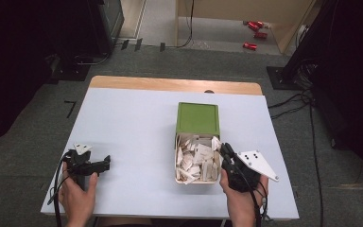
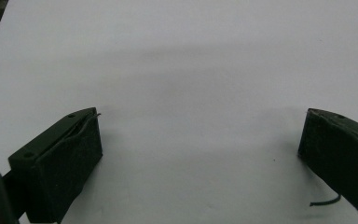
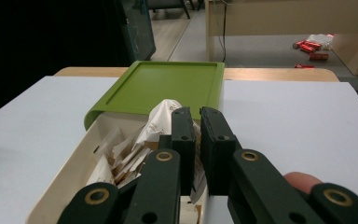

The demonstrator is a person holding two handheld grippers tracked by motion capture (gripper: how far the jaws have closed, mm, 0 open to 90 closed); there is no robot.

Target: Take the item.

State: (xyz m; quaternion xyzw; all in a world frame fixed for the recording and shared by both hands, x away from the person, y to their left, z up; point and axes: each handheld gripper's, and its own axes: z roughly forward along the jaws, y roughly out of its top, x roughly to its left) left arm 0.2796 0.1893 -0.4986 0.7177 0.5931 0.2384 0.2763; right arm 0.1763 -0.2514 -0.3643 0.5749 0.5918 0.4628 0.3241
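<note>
A cream box [image 1: 176, 161] holds several white paper pieces [image 1: 196, 158], and its green lid [image 1: 197, 118] rests over the far end. My right gripper [image 1: 225, 149] is at the box's right rim. In the right gripper view its jaws [image 3: 198, 119] stand almost together on a crumpled white paper piece [image 3: 161, 119], which rises above the other pieces and shows in the thin slit between the jaws. The box wall [image 3: 74, 163] and lid [image 3: 168, 86] lie just ahead. My left gripper [image 1: 107, 163] rests at the table's near left, open [image 2: 200, 135], with nothing but bare tabletop between its pads.
The white table [image 1: 132, 127] has a wooden strip [image 1: 170, 84] along its far edge. Red cans [image 1: 254, 33] lie on the floor beyond. Cables [image 1: 293, 104] run along the floor to the right of the table. Dark equipment stands at both far corners.
</note>
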